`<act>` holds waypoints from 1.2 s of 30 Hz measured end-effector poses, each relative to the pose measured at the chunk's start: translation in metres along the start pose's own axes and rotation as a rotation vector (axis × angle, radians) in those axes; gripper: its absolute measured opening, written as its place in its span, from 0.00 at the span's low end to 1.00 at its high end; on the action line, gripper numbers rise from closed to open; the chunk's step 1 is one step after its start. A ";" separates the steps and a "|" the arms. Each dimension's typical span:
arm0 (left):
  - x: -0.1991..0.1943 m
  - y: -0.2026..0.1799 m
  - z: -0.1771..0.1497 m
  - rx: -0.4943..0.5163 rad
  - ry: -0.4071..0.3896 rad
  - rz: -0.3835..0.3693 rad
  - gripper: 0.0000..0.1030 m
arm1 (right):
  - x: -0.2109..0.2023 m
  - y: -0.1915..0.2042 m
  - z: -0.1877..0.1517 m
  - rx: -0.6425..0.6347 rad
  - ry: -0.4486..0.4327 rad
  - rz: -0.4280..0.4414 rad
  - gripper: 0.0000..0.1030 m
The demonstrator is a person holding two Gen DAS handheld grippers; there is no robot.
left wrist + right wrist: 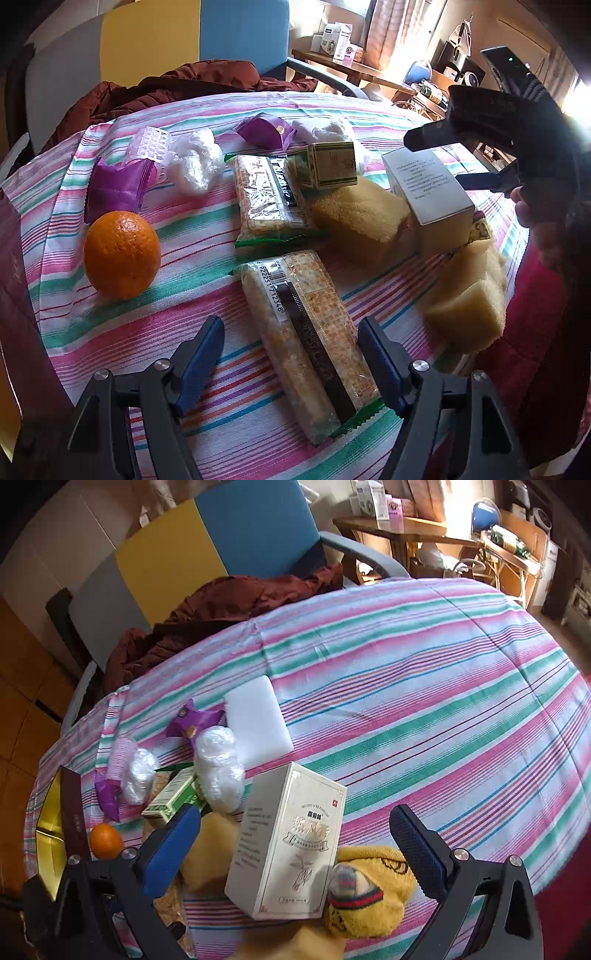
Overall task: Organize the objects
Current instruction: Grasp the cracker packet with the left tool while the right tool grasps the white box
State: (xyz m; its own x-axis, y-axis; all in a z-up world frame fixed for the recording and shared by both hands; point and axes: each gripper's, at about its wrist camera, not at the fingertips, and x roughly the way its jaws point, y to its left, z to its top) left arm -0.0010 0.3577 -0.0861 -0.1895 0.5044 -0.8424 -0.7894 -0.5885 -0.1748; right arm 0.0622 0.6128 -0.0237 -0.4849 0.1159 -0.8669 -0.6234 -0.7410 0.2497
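Observation:
Many objects lie on a striped tablecloth (110,317). My left gripper (291,343) is open, its blue fingers either side of a cracker packet (306,339) lying lengthwise. A second cracker packet (269,199), an orange (122,254), yellow sponges (362,218) and a small green box (328,164) lie beyond. My right gripper (295,845) is open around a white medicine box (288,842) standing upright; the box also shows in the left wrist view (428,192). A yellow sock (373,890) lies beside it.
Purple snack wrappers (118,188), crumpled plastic wads (219,768), a white foam block (256,722) and a pill blister (149,146) lie further back. A dark red box (72,819) stands at the left edge. A chair with a brown jacket (229,605) stands behind the table.

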 end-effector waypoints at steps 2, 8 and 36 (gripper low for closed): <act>-0.002 0.005 0.001 -0.015 -0.003 0.003 0.56 | 0.015 -0.004 0.004 0.015 0.049 0.016 1.00; -0.013 0.016 -0.007 -0.044 -0.014 -0.014 0.44 | 0.032 0.000 -0.007 0.000 0.133 0.051 0.61; -0.034 0.018 -0.033 0.018 0.013 0.081 0.65 | -0.093 0.094 -0.053 -0.236 -0.221 0.060 0.50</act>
State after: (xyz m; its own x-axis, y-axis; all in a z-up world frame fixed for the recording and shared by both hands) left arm 0.0110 0.3091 -0.0773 -0.2457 0.4468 -0.8602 -0.7823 -0.6155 -0.0963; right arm 0.0810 0.4969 0.0571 -0.6538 0.1889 -0.7327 -0.4426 -0.8809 0.1678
